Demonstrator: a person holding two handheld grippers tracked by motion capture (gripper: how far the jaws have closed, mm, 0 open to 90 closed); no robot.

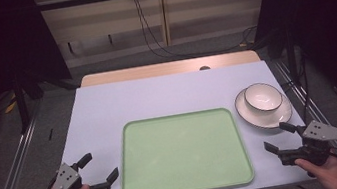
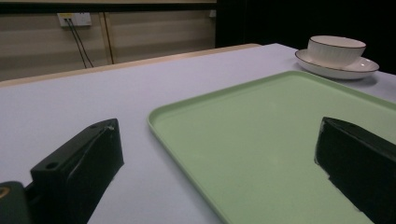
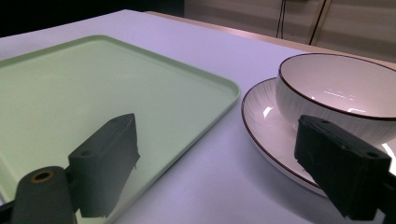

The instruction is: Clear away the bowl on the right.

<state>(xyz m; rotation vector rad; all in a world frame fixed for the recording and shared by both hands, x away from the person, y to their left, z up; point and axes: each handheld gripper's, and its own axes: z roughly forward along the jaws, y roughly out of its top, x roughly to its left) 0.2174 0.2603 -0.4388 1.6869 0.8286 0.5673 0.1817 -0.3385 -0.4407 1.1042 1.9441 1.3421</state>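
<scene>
A pale green tray (image 1: 183, 155) lies flat at the middle front of the white table, with nothing on it. A white bowl (image 1: 262, 97) with a dark rim sits on a white plate (image 1: 251, 115) just right of the tray's far corner. My left gripper (image 1: 98, 167) rests open at the front left, beside the tray's left edge (image 2: 184, 154). My right gripper (image 1: 278, 136) is open at the front right, just short of the plate (image 3: 268, 135) and bowl (image 3: 336, 93). Nothing is between either pair of jaws.
The white table top (image 1: 166, 92) ends in a wooden strip at the far edge. Metal rails run along both sides of the table. Cables hang down the back wall (image 1: 145, 22). Dark curtains stand left and right.
</scene>
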